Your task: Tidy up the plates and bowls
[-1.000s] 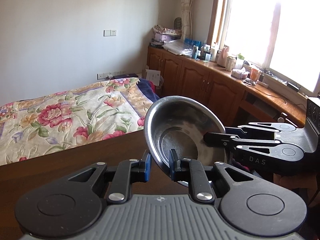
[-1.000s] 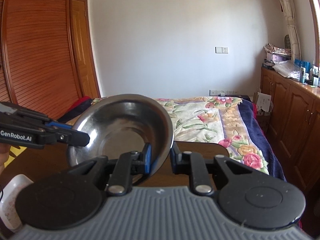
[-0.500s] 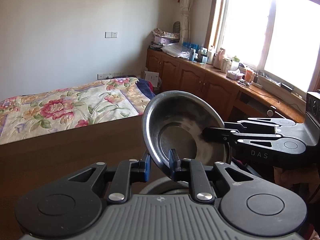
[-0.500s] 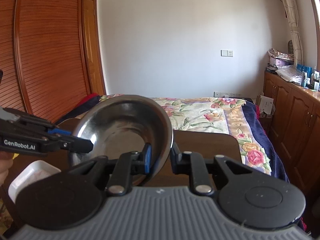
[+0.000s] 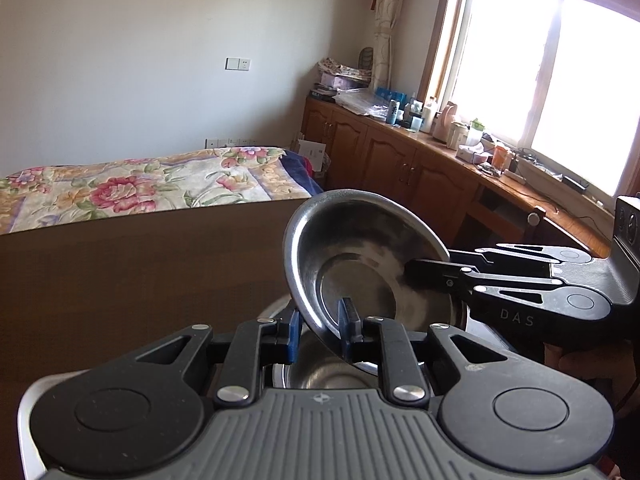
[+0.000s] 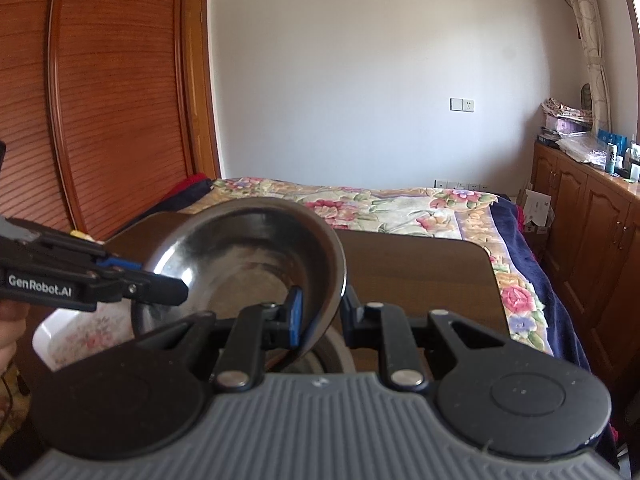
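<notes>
Bowl: steel bowl (image 5: pixel 360 264) held in the air, tilted, above the dark tabletop (image 5: pixel 132 272), gripped on two sides of its rim at once.
Left gripper: left gripper (image 5: pixel 320 330) has its fingers pinched narrow on the near rim, one pad outside, one inside.
Right gripper: right gripper (image 6: pixel 320 314) likewise clamps the rim, the thin wall sandwiched between its fingers; in the left wrist view it reaches in from the right.
Below: a second steel bowl (image 5: pixel 332 372) sits just under the held one, likely the nesting target; a white floral dish (image 6: pixel 80 332) lies near it on the left gripper's side.
Handling: probably light and rigid, thin-walled, smooth and slippery metal; it will not break, but may clatter or pivot in a rim pinch.
Where to hold: the rolled rim looks the only purchase; two grips well apart around it should stop it swinging.
Edges: the far tabletop edge meets a flowered bed (image 6: pixel 380 208); the tabletop's right corner is rounded, with a drop toward the cupboards (image 6: pixel 592 216).
Open room: much bare tabletop lies beyond and to the left; space above is free, though the two grippers crowd each other round the bowl.
</notes>
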`<state>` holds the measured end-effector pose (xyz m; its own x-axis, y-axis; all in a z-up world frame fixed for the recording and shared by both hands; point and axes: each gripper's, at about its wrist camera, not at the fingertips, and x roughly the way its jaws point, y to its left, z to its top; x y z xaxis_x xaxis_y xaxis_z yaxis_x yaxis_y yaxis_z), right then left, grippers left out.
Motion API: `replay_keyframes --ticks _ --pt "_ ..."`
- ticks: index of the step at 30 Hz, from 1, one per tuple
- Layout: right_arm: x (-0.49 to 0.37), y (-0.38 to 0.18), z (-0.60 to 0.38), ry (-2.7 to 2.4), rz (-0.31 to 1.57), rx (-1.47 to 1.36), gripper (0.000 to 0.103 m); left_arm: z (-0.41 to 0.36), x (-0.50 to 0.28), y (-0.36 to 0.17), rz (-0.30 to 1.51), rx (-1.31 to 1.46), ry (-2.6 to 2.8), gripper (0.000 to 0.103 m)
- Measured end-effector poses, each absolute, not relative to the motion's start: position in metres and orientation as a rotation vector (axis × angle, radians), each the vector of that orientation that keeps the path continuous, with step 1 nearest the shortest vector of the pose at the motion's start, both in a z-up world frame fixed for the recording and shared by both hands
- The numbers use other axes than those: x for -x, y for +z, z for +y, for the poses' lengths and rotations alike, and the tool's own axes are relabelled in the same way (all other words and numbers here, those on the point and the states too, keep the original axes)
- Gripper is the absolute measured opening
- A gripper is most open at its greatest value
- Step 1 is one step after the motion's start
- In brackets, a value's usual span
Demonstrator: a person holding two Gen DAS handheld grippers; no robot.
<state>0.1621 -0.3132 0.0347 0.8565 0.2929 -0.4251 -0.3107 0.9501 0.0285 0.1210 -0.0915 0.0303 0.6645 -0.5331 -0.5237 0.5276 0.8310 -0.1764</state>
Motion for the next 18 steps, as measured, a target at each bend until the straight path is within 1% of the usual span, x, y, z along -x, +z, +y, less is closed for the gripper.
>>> replay_keyframes --ticks 7,18 --pt "-0.148 0.028 -0.309 0.339 0.444 0.018 0.022 -0.086 -0.104 0.017 0.618 0.008 -0.573 0.021" --pt "-0.147 0.013 -0.305 0.350 0.479 0.032 0.022 -0.084 -0.107 -0.004 0.676 -0.005 -0.567 0.022"
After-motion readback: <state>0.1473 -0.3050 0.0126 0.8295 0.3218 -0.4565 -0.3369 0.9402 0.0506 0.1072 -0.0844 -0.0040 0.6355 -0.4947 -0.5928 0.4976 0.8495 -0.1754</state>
